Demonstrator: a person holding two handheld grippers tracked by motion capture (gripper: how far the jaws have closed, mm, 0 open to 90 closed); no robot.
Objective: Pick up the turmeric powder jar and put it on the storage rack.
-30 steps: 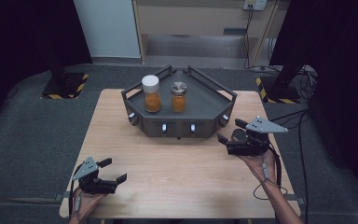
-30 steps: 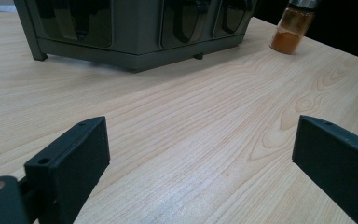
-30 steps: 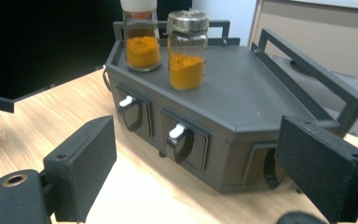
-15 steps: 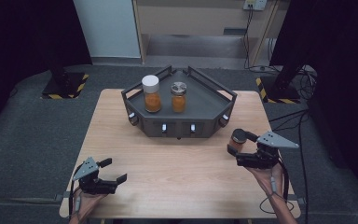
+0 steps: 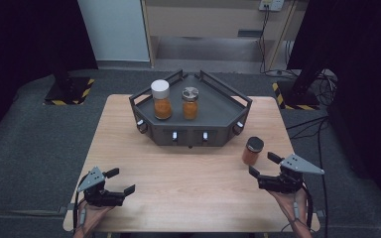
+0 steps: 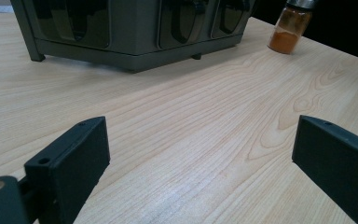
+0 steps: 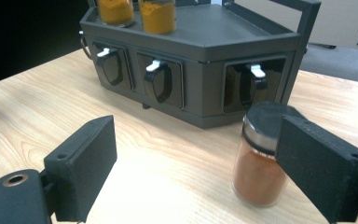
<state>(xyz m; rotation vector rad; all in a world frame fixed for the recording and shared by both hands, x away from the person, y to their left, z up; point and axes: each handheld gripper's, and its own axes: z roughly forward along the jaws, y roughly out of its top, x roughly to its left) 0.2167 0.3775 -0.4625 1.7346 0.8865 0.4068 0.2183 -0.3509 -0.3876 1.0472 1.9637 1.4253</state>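
Our right tongs (image 5: 265,166) gape wide beside the spice jar (image 5: 252,151) near the bench's right edge; a clumsy nudge topples it.

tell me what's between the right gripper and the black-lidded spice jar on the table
Nothing: in the high view only bare wooden table separates the open right gripper from the black-lidded spice jar.

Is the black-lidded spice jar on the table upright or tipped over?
Upright. The black-lidded jar stands on its base on the table, lid on top, free of the right gripper.
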